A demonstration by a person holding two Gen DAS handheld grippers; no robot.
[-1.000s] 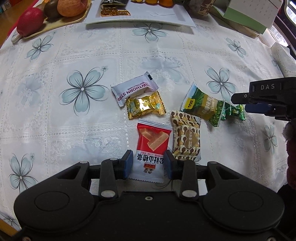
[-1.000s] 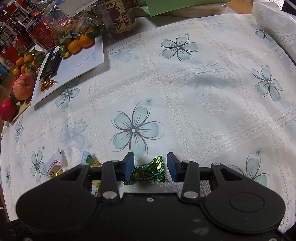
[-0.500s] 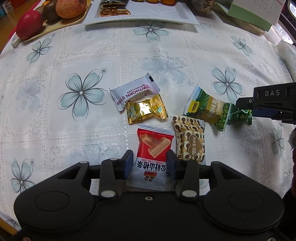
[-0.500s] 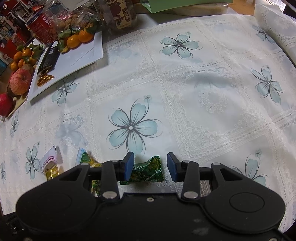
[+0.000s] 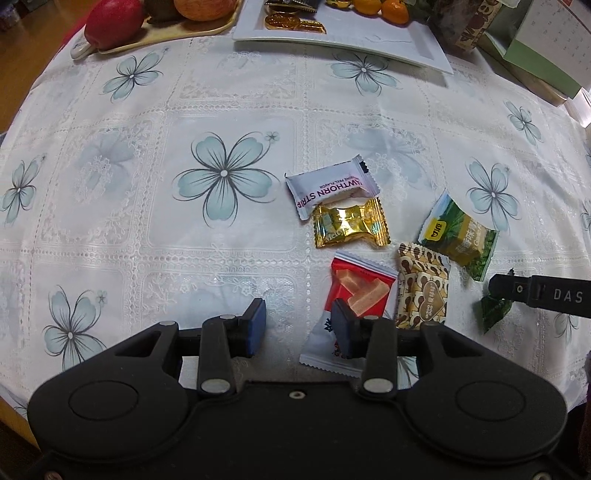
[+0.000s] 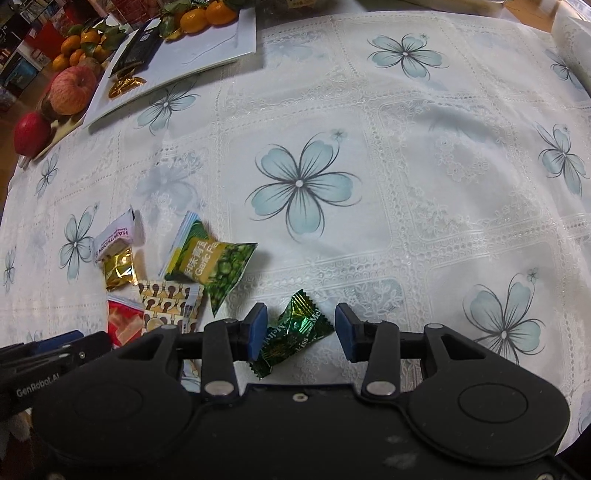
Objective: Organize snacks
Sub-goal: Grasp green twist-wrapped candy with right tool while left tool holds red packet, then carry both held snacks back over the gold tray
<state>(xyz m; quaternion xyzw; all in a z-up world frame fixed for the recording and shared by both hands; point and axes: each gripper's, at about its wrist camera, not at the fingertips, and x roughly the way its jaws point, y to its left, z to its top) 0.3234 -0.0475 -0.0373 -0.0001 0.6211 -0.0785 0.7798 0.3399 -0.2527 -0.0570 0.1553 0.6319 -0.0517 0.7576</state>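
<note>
Several wrapped snacks lie grouped on the flowered tablecloth: a white hawthorn strip packet (image 5: 332, 192), a gold candy (image 5: 351, 225), a green pea packet (image 5: 458, 236), a brown patterned packet (image 5: 423, 288) and a red packet (image 5: 360, 291). My left gripper (image 5: 298, 328) is open over bare cloth, its right finger overlapping the red packet's edge. A small green candy (image 6: 295, 328) lies tilted between the jaws of my right gripper (image 6: 301, 332), which are opening; it touches the left pad and stands clear of the right one. The right gripper (image 5: 496, 291) shows at the right edge of the left wrist view.
At the back stand a white rectangular plate (image 5: 369, 40) with gold coins and oranges, a fruit tray (image 5: 166, 33) with apples, and green boxes (image 5: 535, 55). The table edge curves at the left. Open cloth lies right of the snacks (image 6: 443, 221).
The left jaws have opened off the red packet and shifted left of it. The right jaws have widened around the green candy, which now lies tilted.
</note>
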